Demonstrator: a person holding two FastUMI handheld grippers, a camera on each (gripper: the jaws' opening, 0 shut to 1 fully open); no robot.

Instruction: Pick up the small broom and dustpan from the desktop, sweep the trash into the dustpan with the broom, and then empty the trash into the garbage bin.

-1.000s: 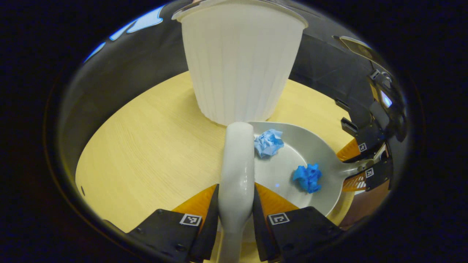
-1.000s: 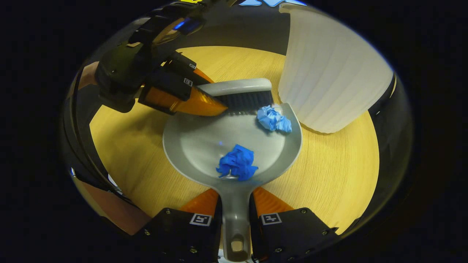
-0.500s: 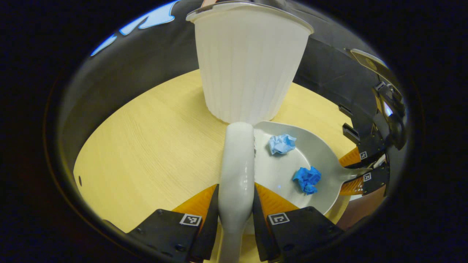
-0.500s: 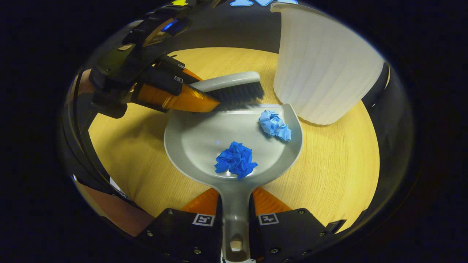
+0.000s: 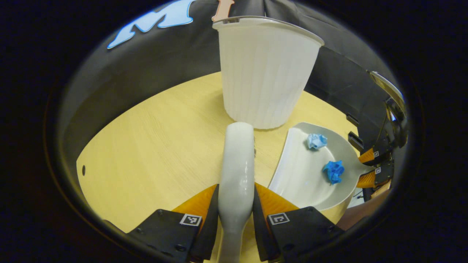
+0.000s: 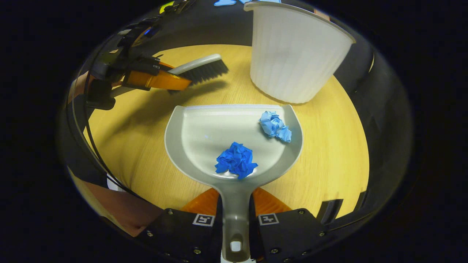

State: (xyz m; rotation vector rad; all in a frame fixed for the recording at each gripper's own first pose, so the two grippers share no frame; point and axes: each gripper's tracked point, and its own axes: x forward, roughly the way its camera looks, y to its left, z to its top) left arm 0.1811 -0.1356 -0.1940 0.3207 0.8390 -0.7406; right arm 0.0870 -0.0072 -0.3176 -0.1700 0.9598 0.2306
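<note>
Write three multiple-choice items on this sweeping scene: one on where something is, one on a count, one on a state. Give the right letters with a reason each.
1. Where are the paper wads?
A. in the dustpan
B. in the bin
C. on the desktop

2. How many paper wads are there?
A. one
B. two
C. four

3. What is the right gripper doing?
A. open above the bin
B. shut on the broom
C. shut on the dustpan handle

Answers:
1 A: the dark blue wad and the light blue wad lie inside the dustpan.
2 B: just those two show.
3 C: the right gripper has both fingers pressed on the dustpan handle.
</note>
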